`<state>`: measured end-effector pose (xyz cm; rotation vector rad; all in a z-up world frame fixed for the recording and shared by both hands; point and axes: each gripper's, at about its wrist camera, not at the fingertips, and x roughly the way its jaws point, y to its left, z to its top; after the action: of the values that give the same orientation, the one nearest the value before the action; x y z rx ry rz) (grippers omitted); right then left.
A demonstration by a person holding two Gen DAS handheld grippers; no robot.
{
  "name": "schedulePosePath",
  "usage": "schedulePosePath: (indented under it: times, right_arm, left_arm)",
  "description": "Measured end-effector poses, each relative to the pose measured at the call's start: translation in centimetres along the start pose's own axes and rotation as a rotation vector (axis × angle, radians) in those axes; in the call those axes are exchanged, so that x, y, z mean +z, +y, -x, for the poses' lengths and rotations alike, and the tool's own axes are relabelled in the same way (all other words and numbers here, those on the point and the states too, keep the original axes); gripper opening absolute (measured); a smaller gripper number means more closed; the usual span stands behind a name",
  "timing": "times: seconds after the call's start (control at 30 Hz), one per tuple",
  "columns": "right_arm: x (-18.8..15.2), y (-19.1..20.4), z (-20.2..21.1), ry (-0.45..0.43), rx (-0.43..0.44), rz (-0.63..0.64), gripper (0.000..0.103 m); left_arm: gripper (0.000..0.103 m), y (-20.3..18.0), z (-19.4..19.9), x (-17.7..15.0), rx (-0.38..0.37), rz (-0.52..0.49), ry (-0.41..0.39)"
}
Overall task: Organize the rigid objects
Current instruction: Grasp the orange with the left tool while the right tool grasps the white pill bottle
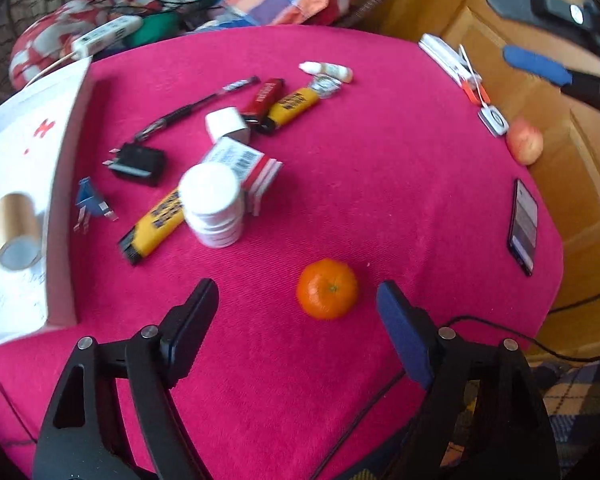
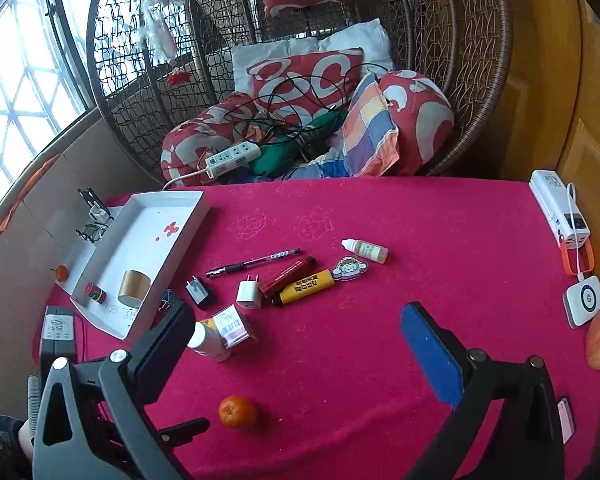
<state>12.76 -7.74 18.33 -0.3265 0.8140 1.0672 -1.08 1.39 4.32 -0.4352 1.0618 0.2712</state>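
Now your left gripper (image 1: pixel 296 300) hangs tilted down with jaws apart around nothing, just short of the round orange tangerine (image 1: pixel 327 289); your right gripper (image 2: pixel 296 320) is released too.

Table under a magenta cloth (image 2: pixel 400 220). White tray (image 2: pixel 168 236) sits at its left edge. Loose on the cloth: tangerine (image 1: pixel 327 289) near the front, white pill bottle (image 1: pixel 214 205) upright, yellow lighter (image 2: pixel 306 287) beside a red one (image 2: pixel 286 275), black pen (image 2: pixel 252 264), dropper bottle (image 2: pixel 365 251), white charger plug (image 2: pixel 249 293), black plug (image 2: pixel 199 292), phone (image 1: pixel 523 226) (right edge).
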Motion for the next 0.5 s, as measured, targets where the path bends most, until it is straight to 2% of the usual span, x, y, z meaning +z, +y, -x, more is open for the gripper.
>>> schedulePosePath:
  times: [0.13, 0.23, 0.27, 0.3, 0.4, 0.5]
  right_arm:
    - [-0.9, -1.0, 0.0, 0.0, -0.043, 0.013, 0.103]
    - [-1.5, -1.9, -0.1, 0.034, -0.057, -0.003, 0.103]
    - [-1.5, -2.0, 0.0, 0.043, -0.063, -0.003, 0.103]
    - [-1.4, -2.1, 0.1, 0.048, -0.071, -0.003, 0.103]
    - [-1.3, -2.1, 0.0, 0.053, -0.061, 0.001, 0.103]
    - [-2.1, -1.5, -0.9, 0.056, -0.032, 0.023, 0.103]
  left_arm:
    - [0.068, -1.6, -2.9, -0.3, 0.015, -0.087, 0.021]
    - [0.06, -1.6, -4.0, -0.2, 0.008, -0.068, 0.036]
    - [0.053, -1.7, -4.1, -0.3, 0.004, -0.071, 0.035]
    - [0.041, -1.9, -4.2, -0.2, -0.001, -0.084, 0.034]
    - [0.041, -2.3, -4.2, -0.5, 0.001, -0.115, 0.007]
    - [0.04, -1.0, -3.4, -0.9, -0.026, -0.05, -0.031]
